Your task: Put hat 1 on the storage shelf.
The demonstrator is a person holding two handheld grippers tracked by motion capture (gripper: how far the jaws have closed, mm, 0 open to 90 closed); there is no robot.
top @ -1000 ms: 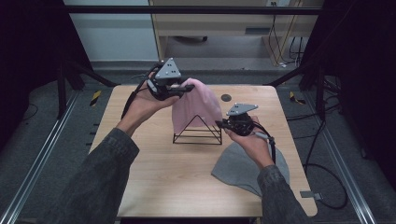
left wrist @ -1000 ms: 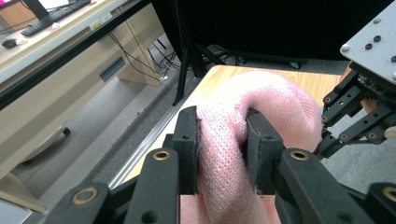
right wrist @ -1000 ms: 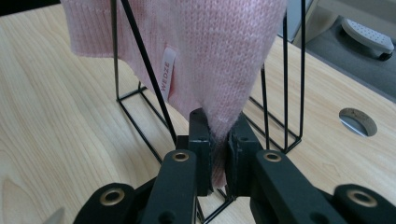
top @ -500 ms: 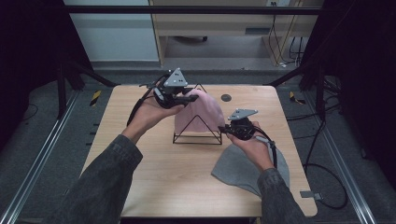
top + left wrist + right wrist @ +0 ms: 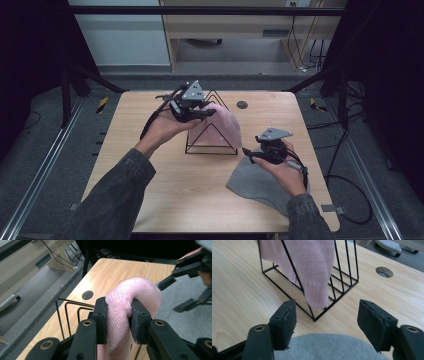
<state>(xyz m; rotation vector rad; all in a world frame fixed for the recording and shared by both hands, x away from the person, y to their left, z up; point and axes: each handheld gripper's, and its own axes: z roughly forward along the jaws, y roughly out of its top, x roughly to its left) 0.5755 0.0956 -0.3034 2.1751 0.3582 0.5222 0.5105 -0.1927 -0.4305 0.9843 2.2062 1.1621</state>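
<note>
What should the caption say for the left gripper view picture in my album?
Left gripper pinches a pink knitted cloth above a black wire rack on the wooden table.

No legible text, label, brand, number or sign appears on any surface in the high view, the left gripper view or the right gripper view.
</note>
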